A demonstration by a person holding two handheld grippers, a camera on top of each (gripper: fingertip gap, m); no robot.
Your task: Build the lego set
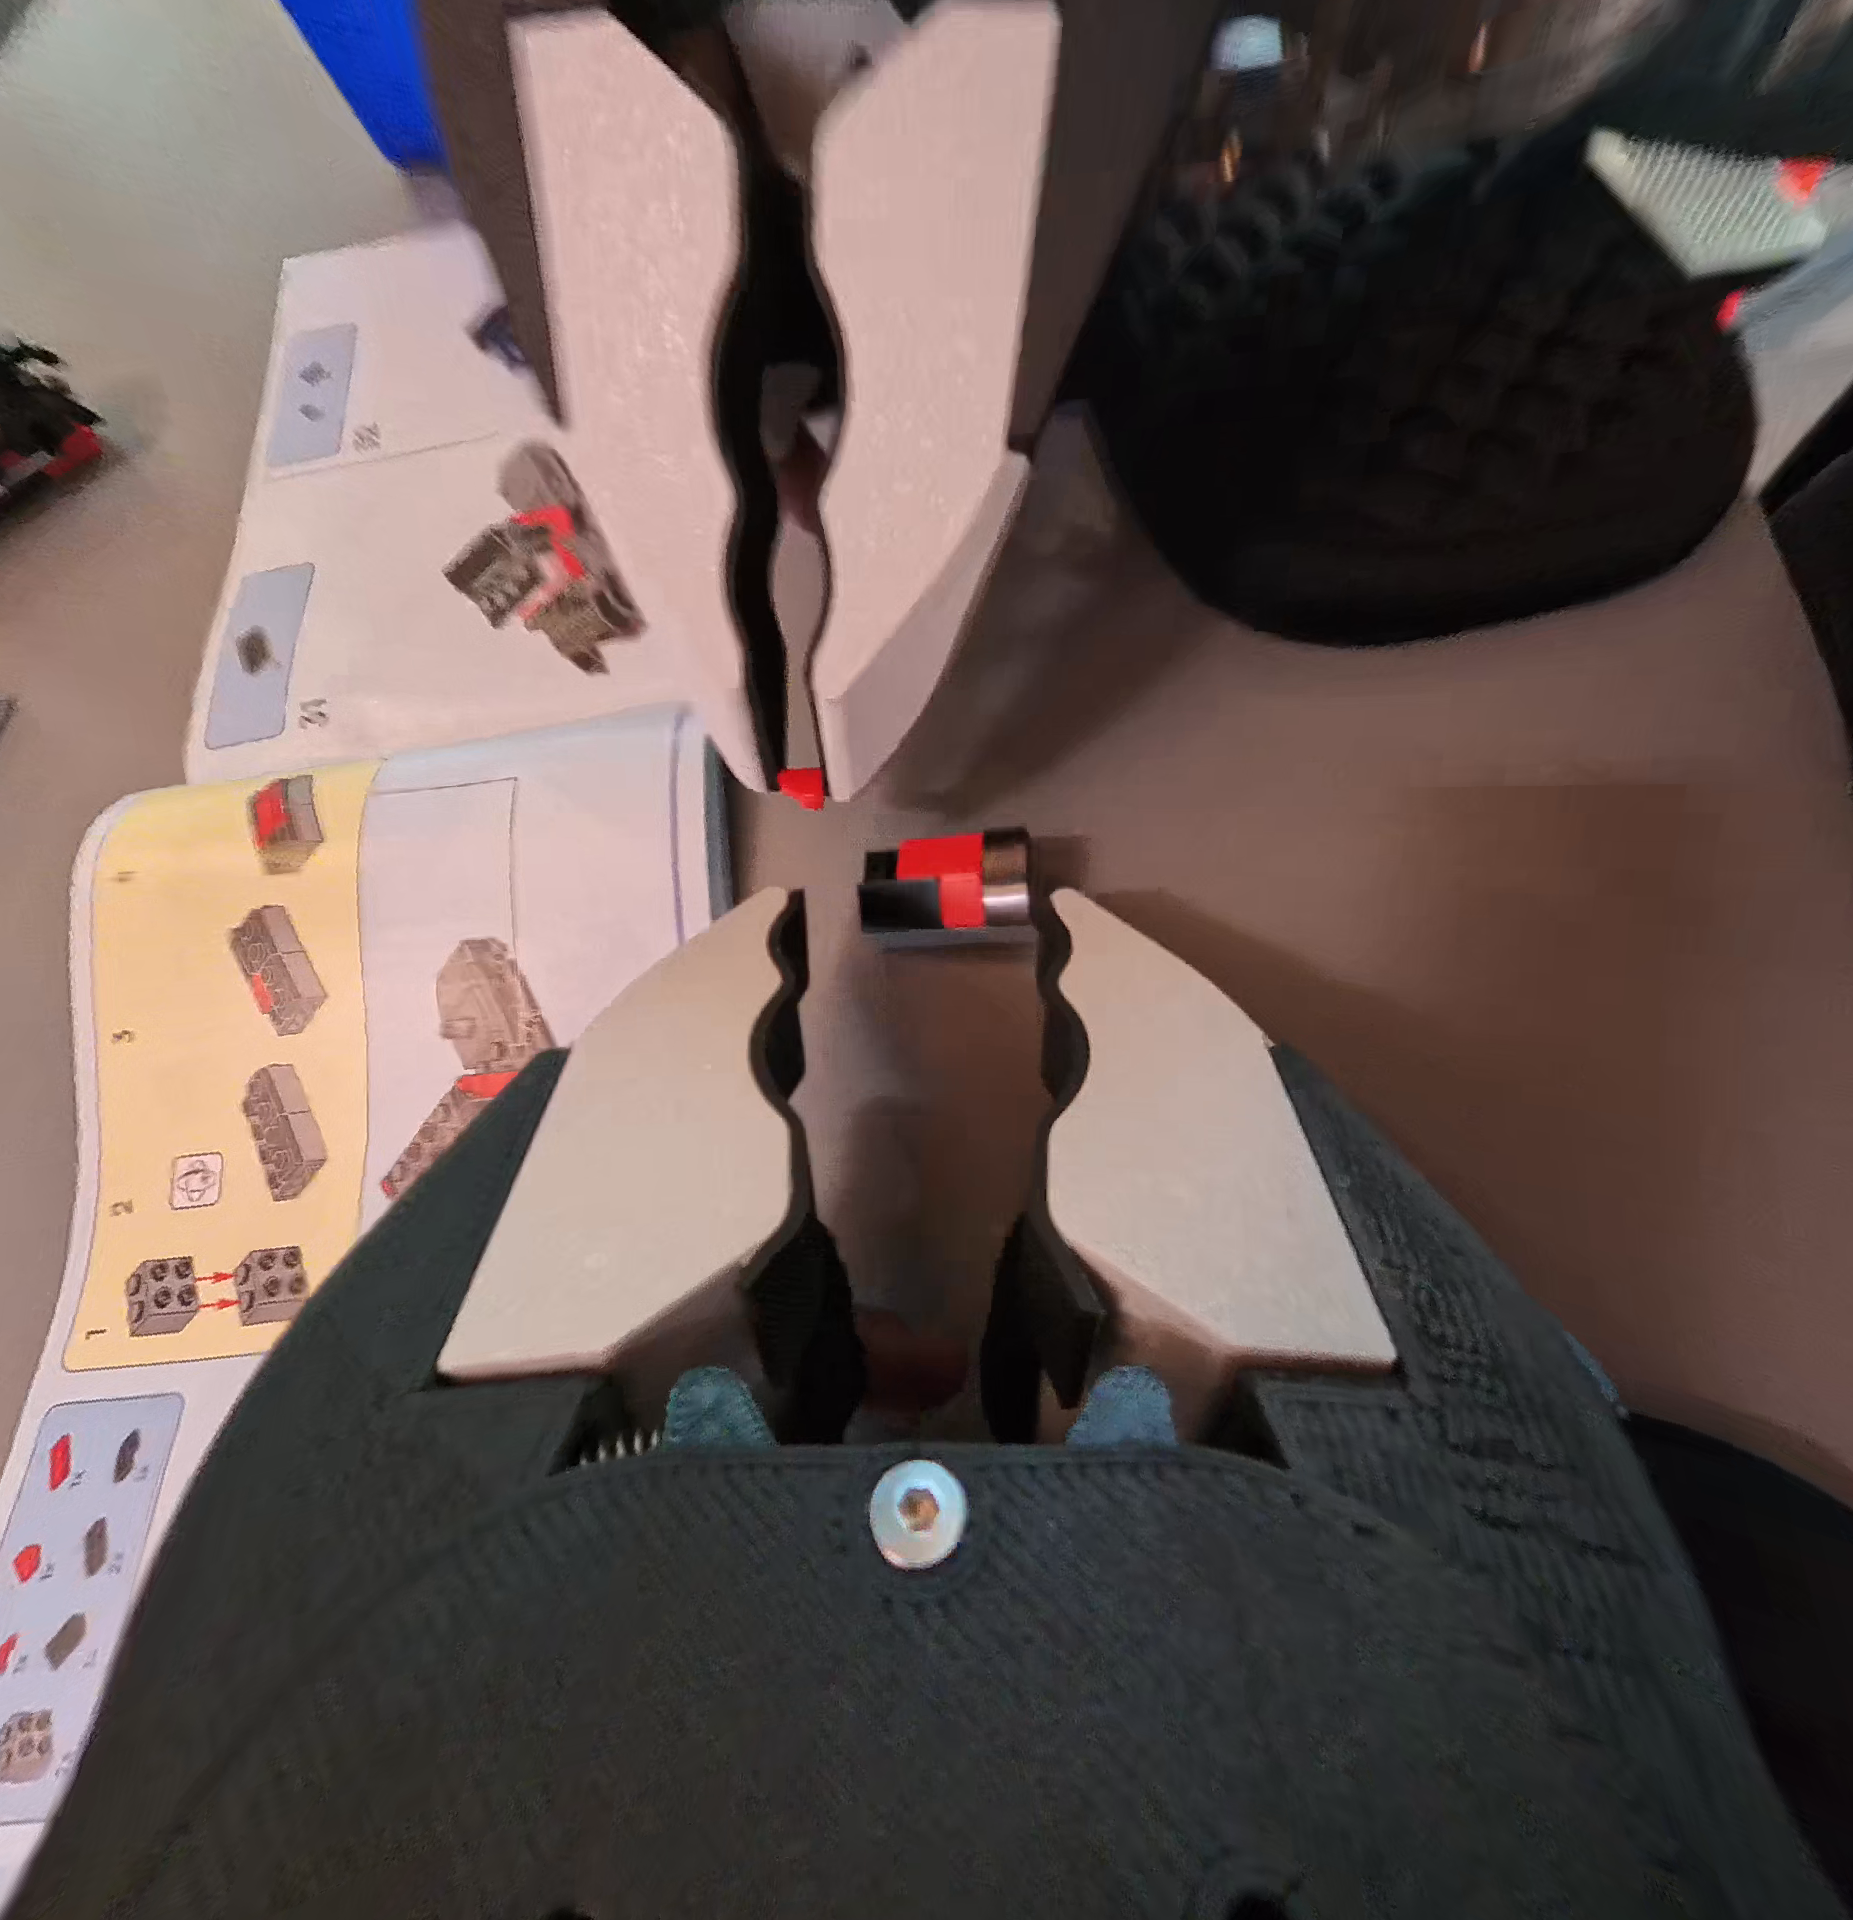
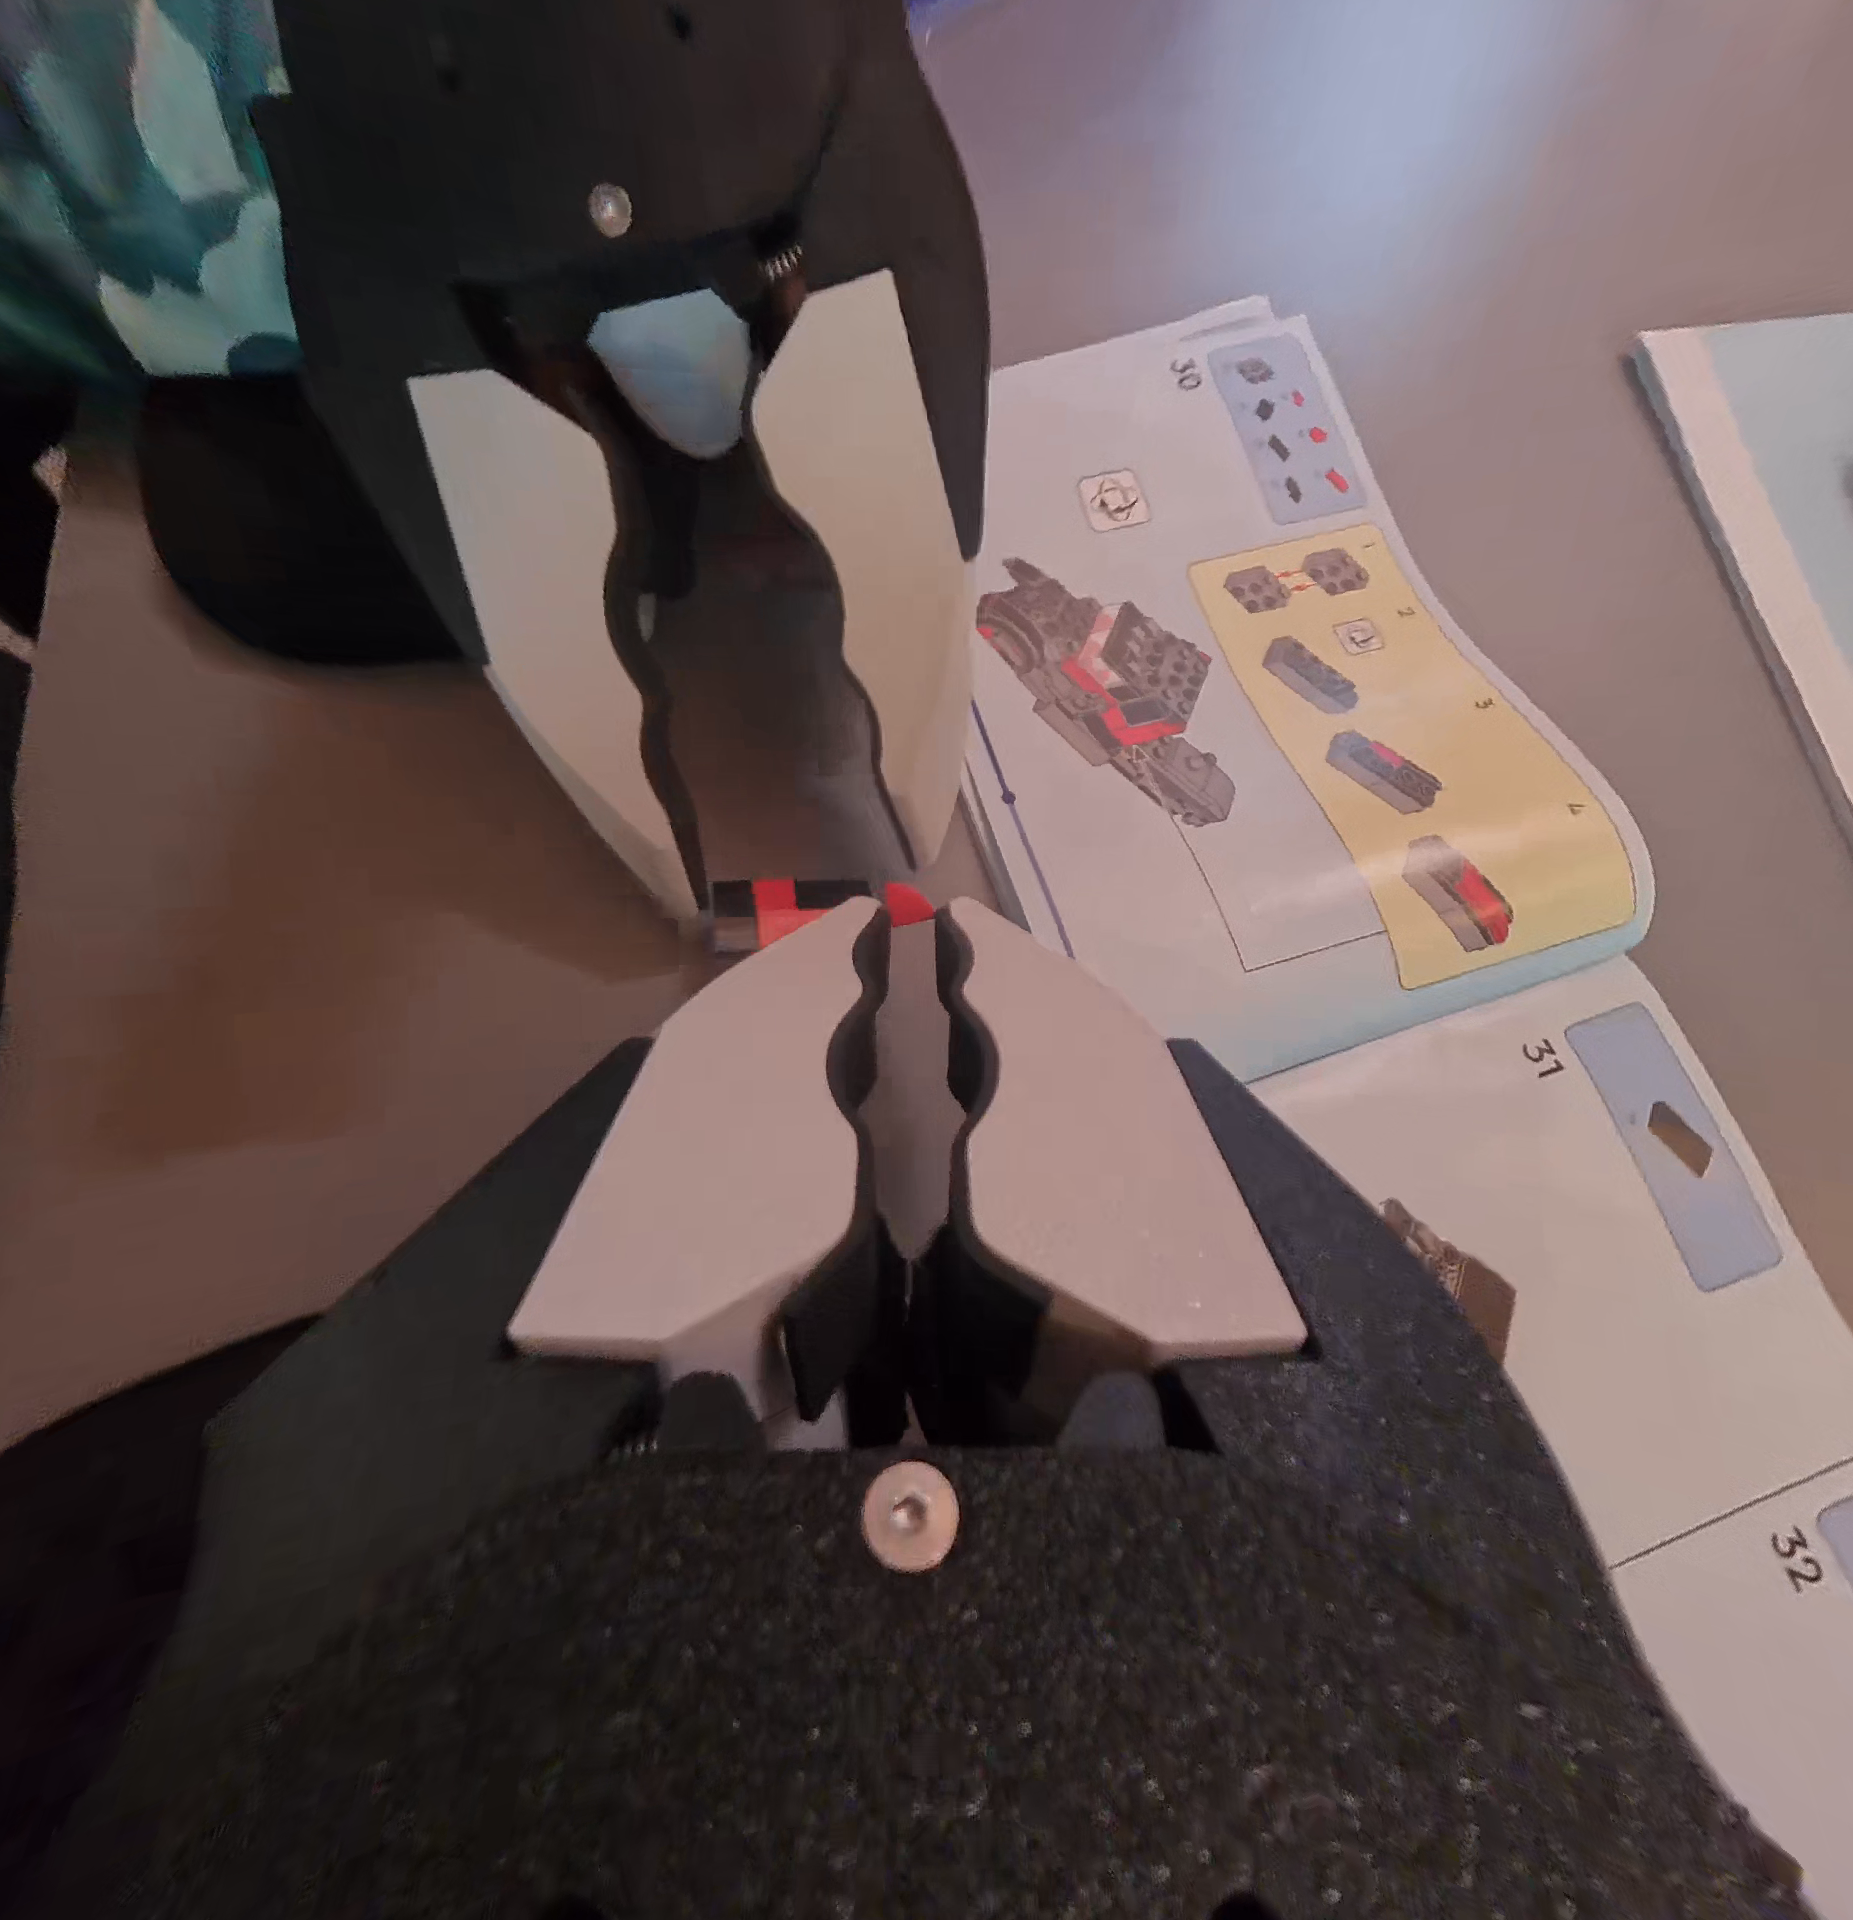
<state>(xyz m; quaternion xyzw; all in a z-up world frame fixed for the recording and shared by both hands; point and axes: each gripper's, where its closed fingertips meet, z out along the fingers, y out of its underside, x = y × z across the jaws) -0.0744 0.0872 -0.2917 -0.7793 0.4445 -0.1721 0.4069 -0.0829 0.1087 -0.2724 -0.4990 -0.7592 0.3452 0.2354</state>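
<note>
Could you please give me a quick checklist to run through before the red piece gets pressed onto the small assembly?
1. Right gripper shut on the small red piece: ok.
2. Left gripper open: ok.
3. Black, red and grey assembly held steady: not ok, it lies loose on the table.
4. Piece apart from assembly: ok.
5. Instruction booklet open beside them: ok.
6. Stud alignment: cannot tell.

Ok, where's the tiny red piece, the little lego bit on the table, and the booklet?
tiny red piece (image 1: 802,787), left wrist view, its front face
lego bit (image 1: 948,881), left wrist view, its red middle
booklet (image 2: 1306,665), right wrist view, its yellow panel
</note>
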